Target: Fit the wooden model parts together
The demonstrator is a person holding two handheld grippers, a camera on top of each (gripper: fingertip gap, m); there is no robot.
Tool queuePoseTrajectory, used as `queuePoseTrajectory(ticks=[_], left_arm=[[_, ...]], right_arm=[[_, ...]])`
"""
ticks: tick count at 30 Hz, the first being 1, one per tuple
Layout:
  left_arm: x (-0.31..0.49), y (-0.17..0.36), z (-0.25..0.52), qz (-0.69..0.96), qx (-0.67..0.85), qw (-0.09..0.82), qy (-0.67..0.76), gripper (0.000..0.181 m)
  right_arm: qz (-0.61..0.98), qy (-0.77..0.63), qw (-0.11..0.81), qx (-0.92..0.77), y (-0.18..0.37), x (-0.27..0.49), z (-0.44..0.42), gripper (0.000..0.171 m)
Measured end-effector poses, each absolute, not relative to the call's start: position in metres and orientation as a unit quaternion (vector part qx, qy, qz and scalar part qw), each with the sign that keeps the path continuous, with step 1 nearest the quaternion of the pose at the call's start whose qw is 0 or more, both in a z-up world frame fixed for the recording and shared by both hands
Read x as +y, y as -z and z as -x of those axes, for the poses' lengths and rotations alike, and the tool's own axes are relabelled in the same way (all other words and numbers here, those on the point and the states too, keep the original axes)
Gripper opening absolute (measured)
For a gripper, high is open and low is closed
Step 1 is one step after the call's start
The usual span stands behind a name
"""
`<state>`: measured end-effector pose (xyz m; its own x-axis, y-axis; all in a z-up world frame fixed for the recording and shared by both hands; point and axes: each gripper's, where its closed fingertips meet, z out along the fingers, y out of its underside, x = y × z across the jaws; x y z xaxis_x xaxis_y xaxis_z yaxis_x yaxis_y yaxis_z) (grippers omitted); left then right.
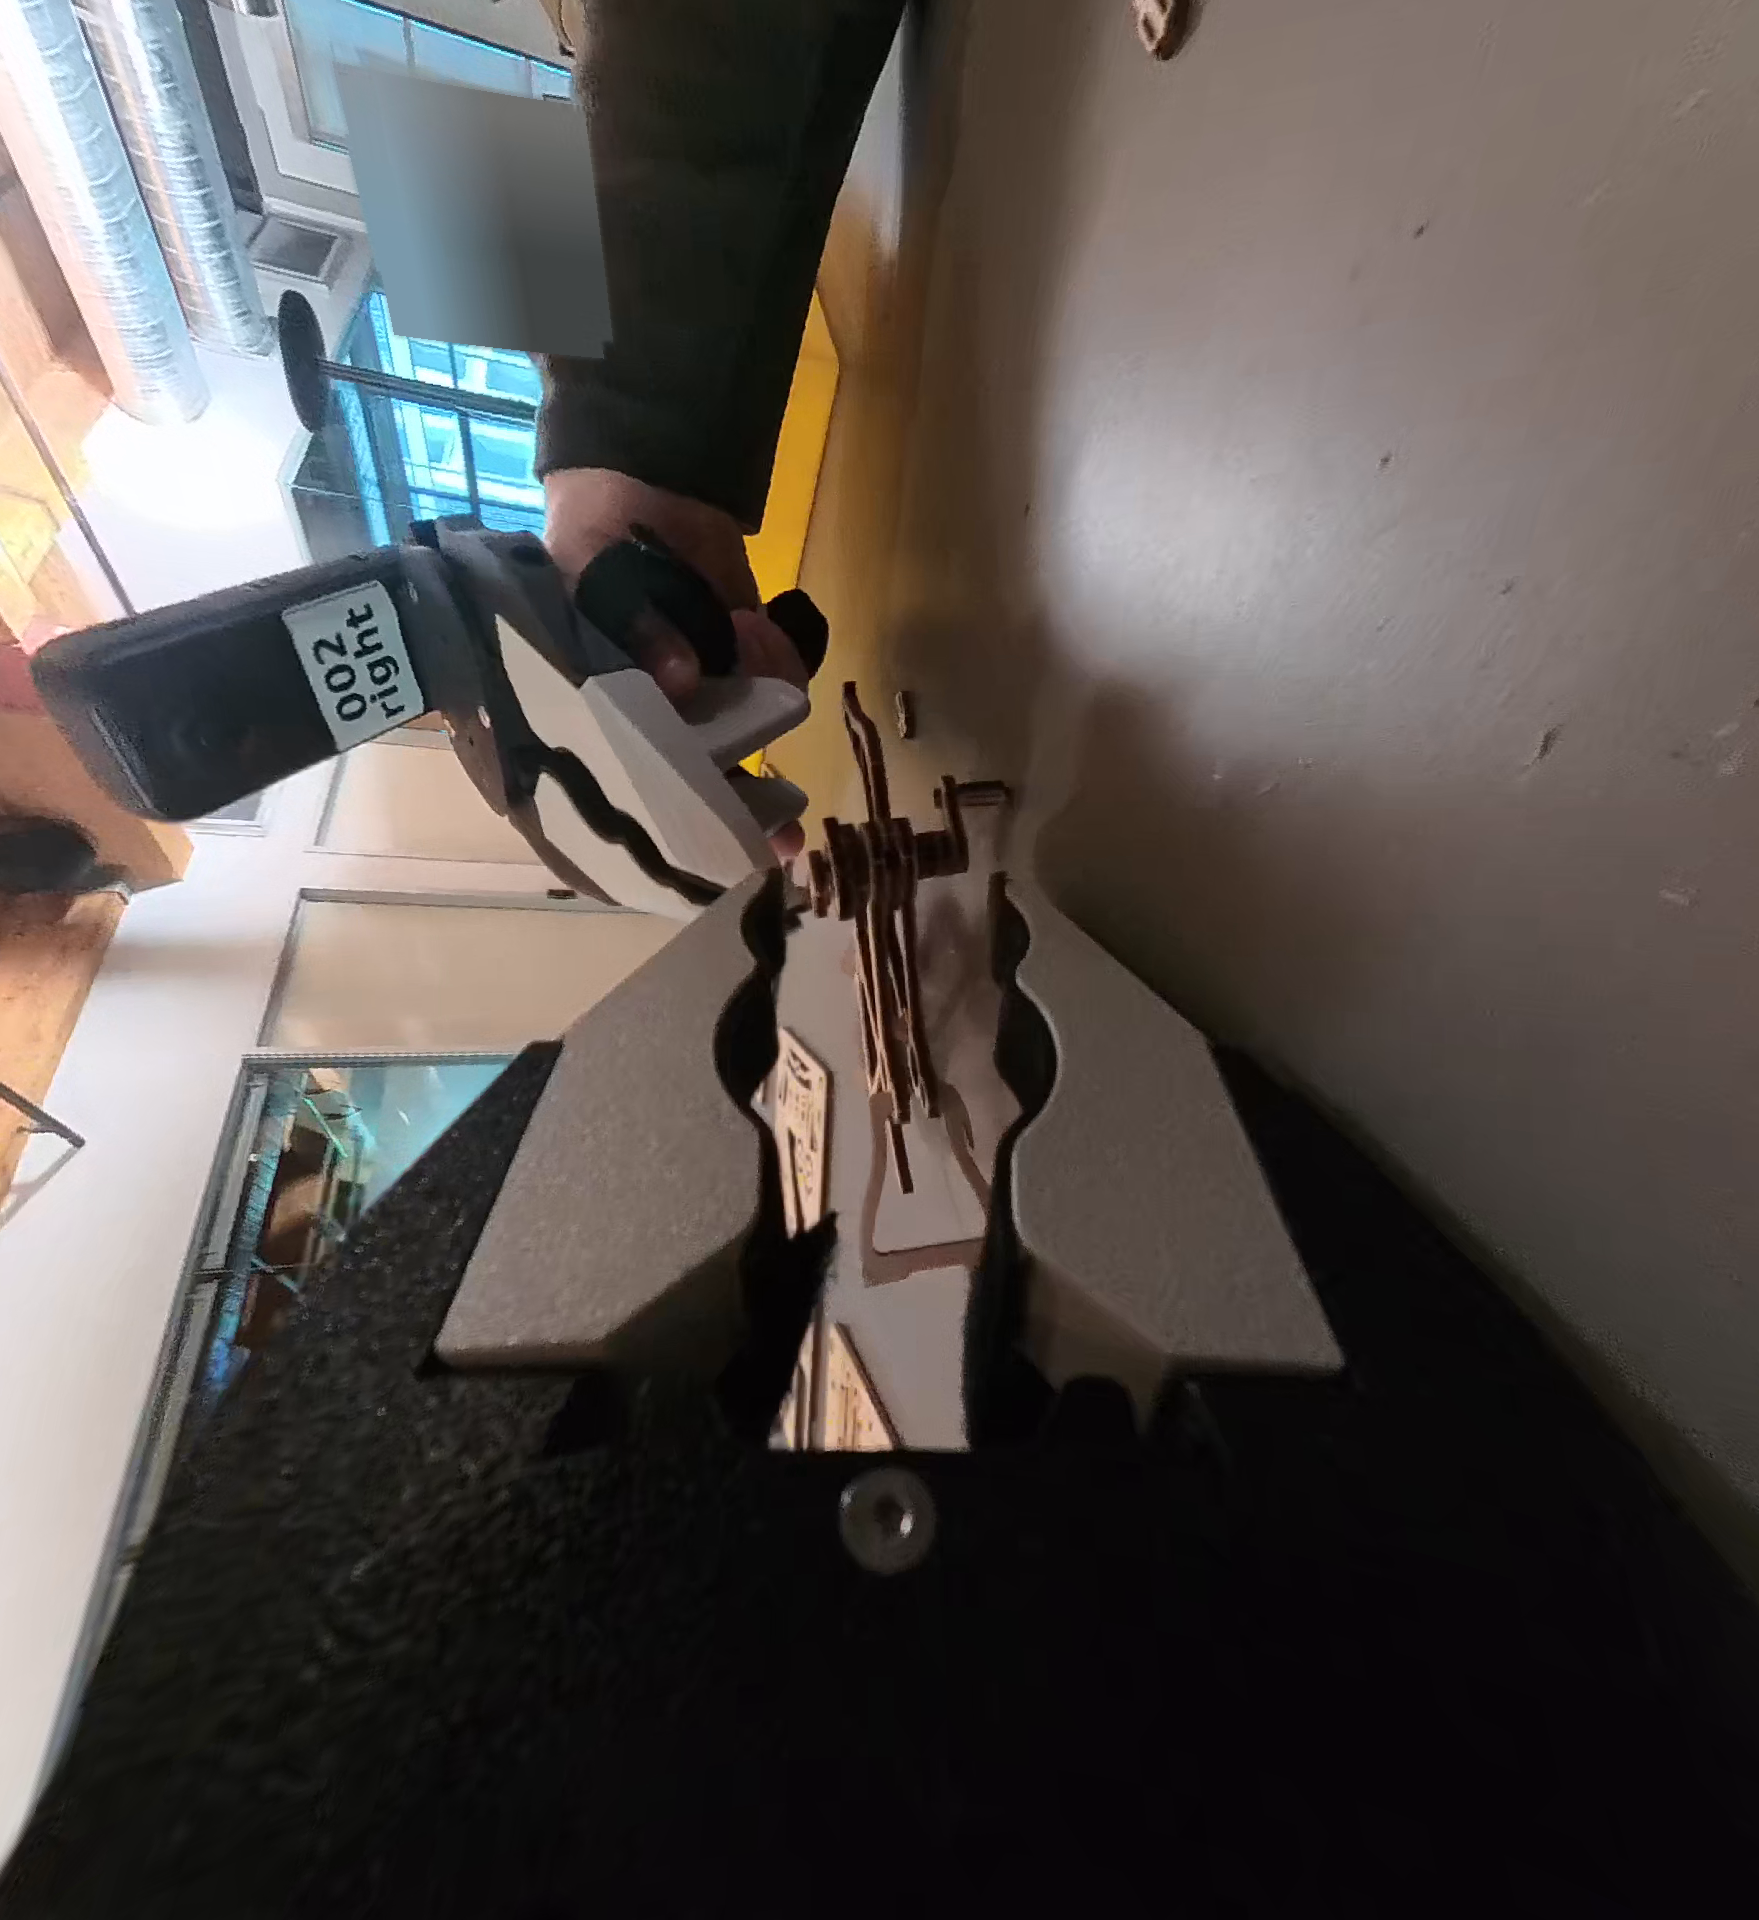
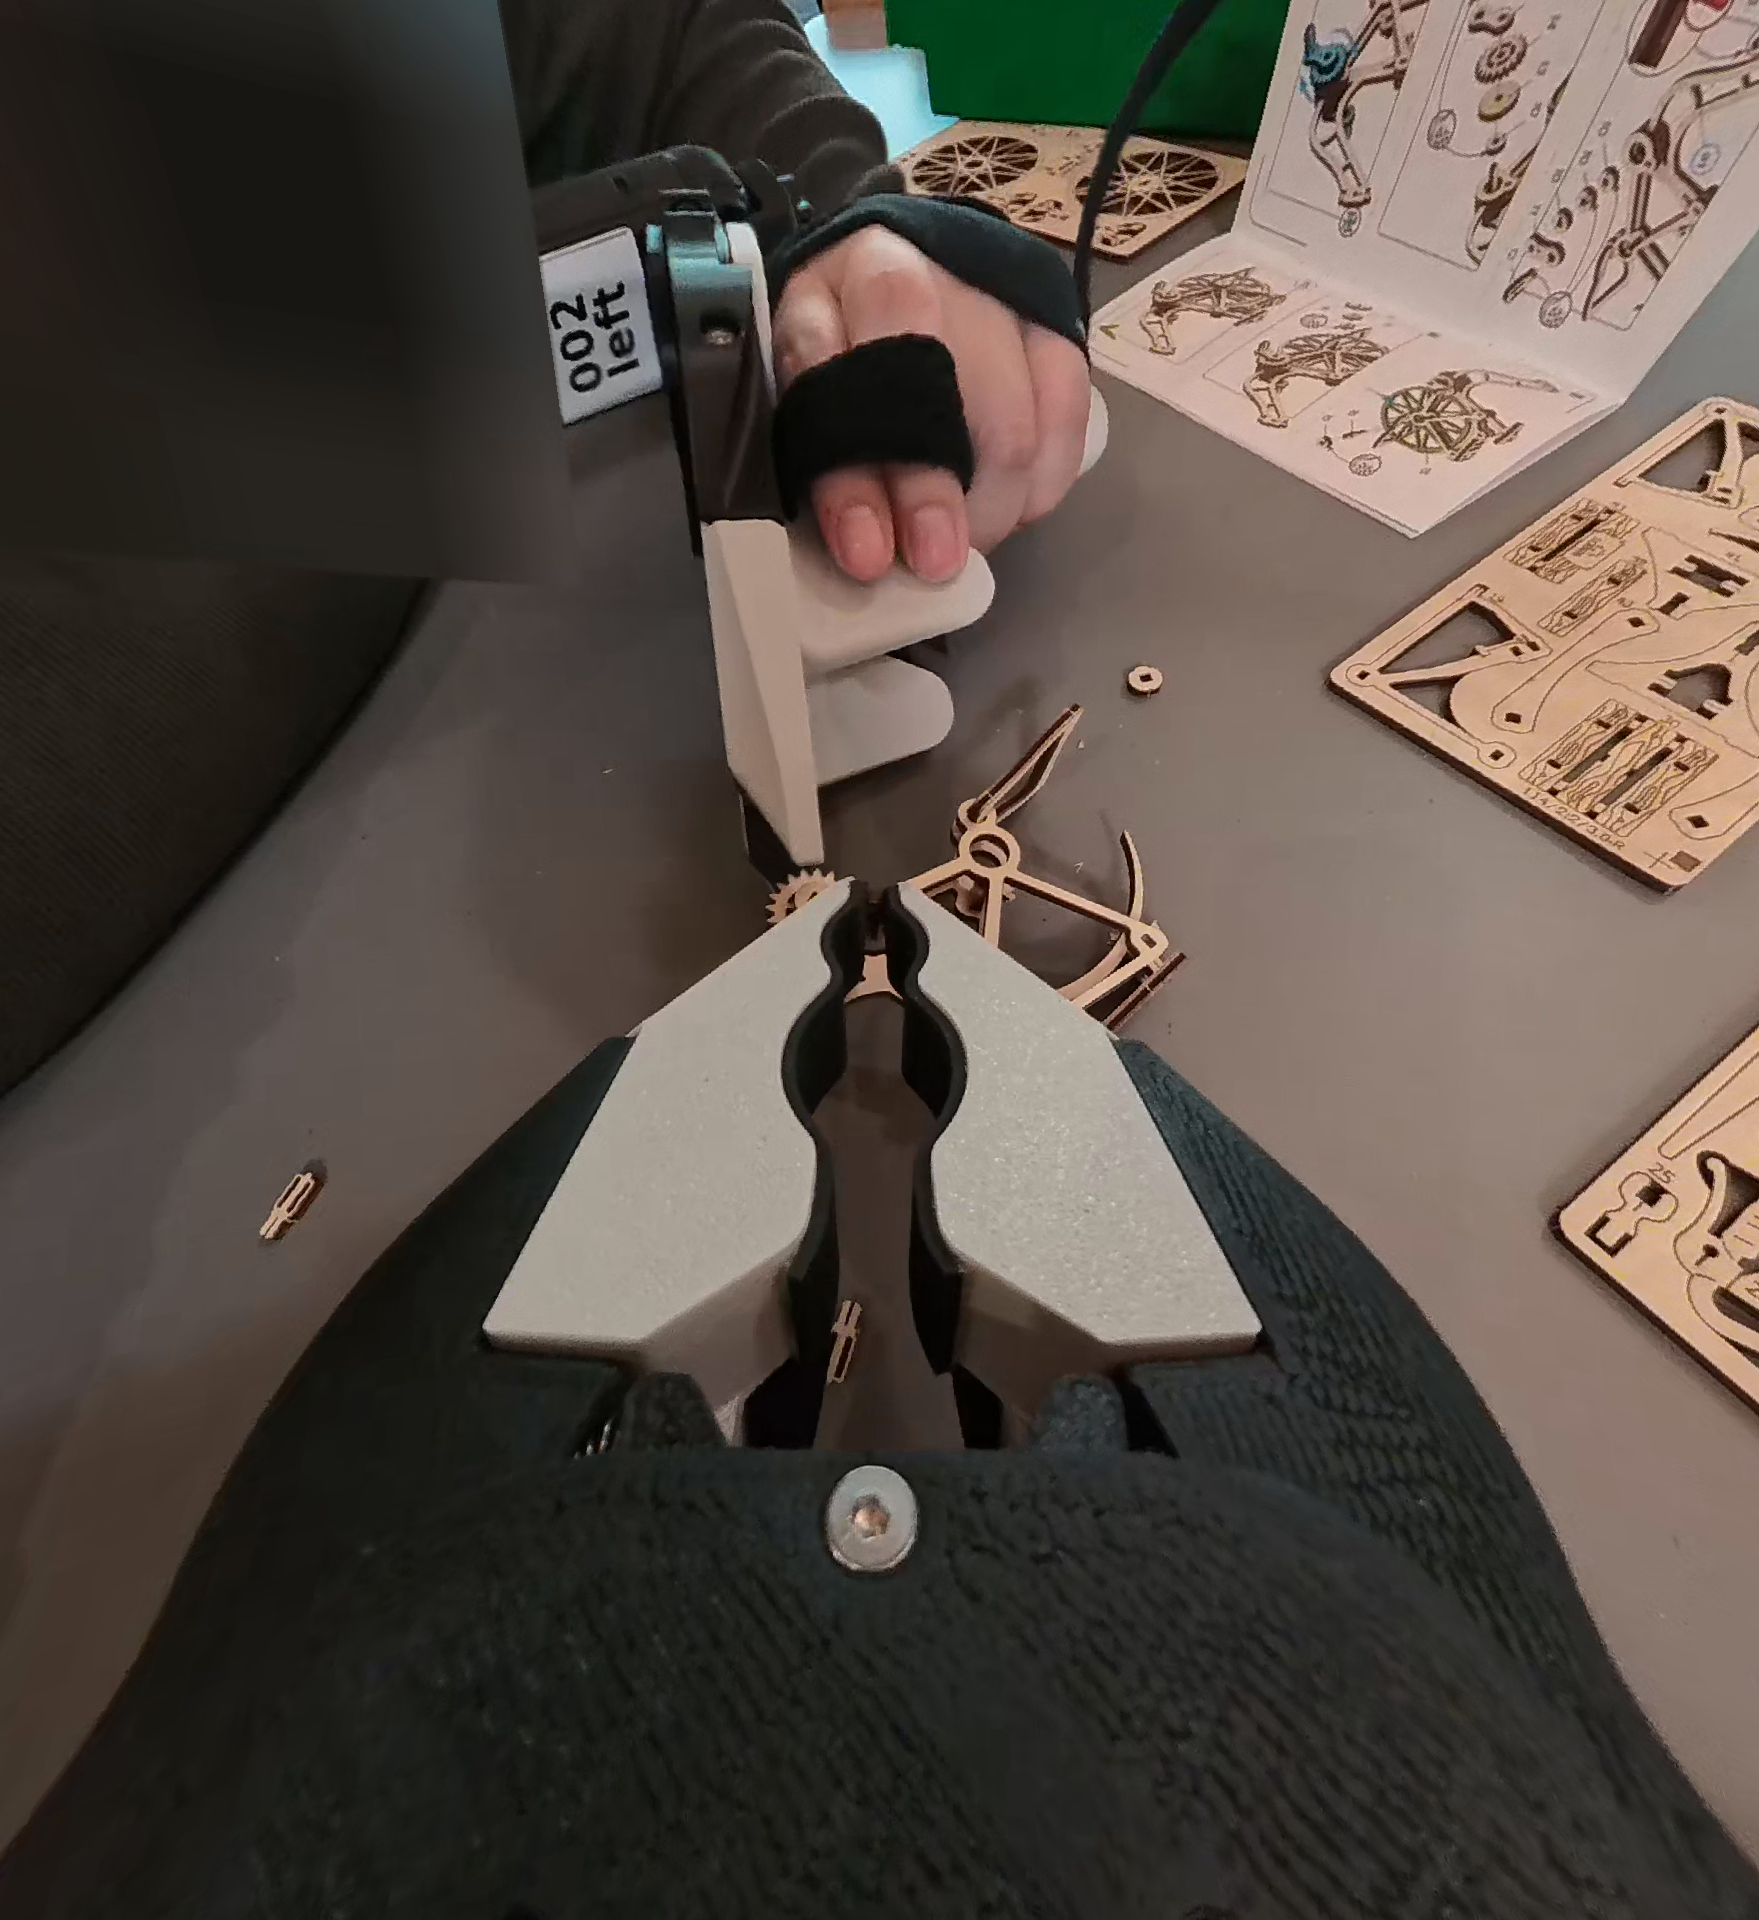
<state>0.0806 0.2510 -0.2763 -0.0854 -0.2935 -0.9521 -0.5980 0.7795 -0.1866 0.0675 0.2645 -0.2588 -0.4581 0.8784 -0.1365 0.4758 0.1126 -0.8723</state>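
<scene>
Partly built light plywood frame assembly point(image 2: 1046, 935), with curved arms and a ring hub, lies on the grey worktop point(image 2: 1270, 1091), directly ahead of both tools. A small toothed wooden gear point(image 2: 797, 896) sits at its near end.

Right gripper point(image 2: 870, 899): fingers drawn almost together at the tips, apparently pinching a small piece at the gear end of the frame; the piece itself is largely hidden.

Left gripper point(image 1: 890, 883): fingers spread wide, holding nothing, straddling the frame from the other side; one fingertip bears on or beside the gear.

Judged progress: early. One sub-assembly is joined, the current fitting is not yet seated. Remaining: flat laser-cut plywood sheets point(image 2: 1623, 644) with most parts unpunched, a small loose washer point(image 2: 1147, 678), and small loose wooden pegs point(image 2: 290, 1205) on the worktop. A folded illustrated instruction leaflet point(image 2: 1426, 260) stands behind.
</scene>
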Motion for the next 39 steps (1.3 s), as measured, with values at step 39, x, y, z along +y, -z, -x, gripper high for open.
queuePoseTrajectory(ticks=[39], left_arm=[[0.251,0.273,-0.084,0.278,0.724,0.603,-0.186,0.016]], right_arm=[[0.296,-0.233,0.527,-0.762,0.237,0.248,-0.083,0.031]])
